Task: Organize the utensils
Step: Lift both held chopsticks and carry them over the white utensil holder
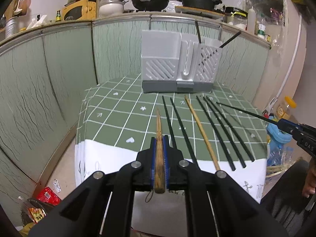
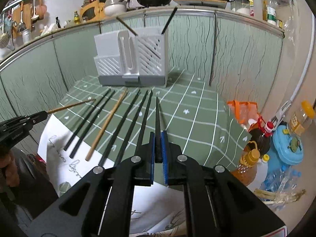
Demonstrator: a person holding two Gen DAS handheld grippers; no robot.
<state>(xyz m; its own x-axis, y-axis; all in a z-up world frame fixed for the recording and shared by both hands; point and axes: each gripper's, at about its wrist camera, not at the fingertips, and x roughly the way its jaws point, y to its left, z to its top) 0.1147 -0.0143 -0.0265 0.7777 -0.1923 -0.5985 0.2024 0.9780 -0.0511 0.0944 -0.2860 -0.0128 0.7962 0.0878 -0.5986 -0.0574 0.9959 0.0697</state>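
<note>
My left gripper (image 1: 159,138) is shut on a dark wooden chopstick (image 1: 159,138) that points toward the grey utensil holder (image 1: 177,63). My right gripper (image 2: 158,134) is shut on a black chopstick (image 2: 157,122), held above the table's near right part. Several black chopsticks (image 1: 217,130) and one light wooden chopstick (image 1: 201,130) lie in a row on the green checked tablecloth (image 1: 122,106). The holder (image 2: 130,59) stands at the far end with two chopsticks (image 2: 167,21) sticking out of its right compartment. The right gripper shows in the left wrist view (image 1: 284,125); the left one shows in the right wrist view (image 2: 42,114).
Green cabinet panels (image 1: 59,69) close in the table at back and left. Oil bottles (image 2: 256,138), a blue container (image 2: 288,150) and bags crowd the floor at right. Snack packets (image 1: 39,205) lie on the floor at left. Pans and jars sit on the counter (image 1: 158,2) above.
</note>
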